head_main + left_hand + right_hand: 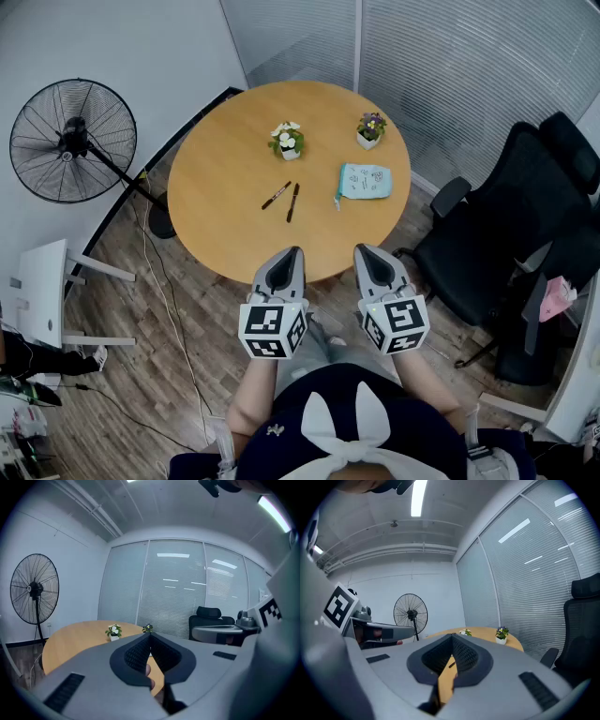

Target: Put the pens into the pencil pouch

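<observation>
Task not started. Left claw [292, 253] and right claw [362, 249] are both clenched and empty, held level at the near edge of the surface [220, 173], well short of everything. Two pens [276, 195] [293, 202] lie loose mid-surface, close together, not touching. Pouch [364, 182] lies flat to their right, apart from them; can't tell if it's open. Two flower pots [287, 141] [370, 129] stand beyond. Left to do: both pens into the pouch.

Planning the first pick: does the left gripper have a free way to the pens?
Probably yes: only bare table lies between the left gripper and the pens, though its shut fingers must open first.
</observation>
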Motion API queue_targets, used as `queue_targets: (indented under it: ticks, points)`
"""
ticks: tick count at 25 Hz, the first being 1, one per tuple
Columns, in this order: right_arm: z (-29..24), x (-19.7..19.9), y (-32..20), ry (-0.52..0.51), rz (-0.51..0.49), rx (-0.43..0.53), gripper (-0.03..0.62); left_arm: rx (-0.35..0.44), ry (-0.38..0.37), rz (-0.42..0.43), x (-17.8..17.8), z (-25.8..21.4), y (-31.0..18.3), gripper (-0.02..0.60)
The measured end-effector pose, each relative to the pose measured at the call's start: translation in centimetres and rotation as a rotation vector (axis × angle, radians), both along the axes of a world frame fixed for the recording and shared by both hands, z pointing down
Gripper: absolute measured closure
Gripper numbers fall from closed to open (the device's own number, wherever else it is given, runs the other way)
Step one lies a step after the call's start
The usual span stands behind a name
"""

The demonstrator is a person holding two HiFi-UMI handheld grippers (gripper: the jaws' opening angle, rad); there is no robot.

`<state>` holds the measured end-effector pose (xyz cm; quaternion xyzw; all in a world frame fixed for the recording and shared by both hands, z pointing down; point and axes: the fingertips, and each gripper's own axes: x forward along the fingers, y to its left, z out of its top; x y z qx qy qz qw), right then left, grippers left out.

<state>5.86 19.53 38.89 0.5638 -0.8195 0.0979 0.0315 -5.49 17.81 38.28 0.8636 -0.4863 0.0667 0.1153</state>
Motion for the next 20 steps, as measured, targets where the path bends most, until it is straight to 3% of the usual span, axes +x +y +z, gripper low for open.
queue_targets:
  ticks: [9,20]
  points:
    - [-0.2,0.3,0.2,0.017,0.023,0.009,0.591,-0.014,-0.015,0.016,0.5,0.2,0.7,0.56]
    - [0.3,0.1,-1.7,0.048,0.026,-0.005,0.589,-0.066,-0.04,-0.041,-0.4,1.2,-1.5,0.557]
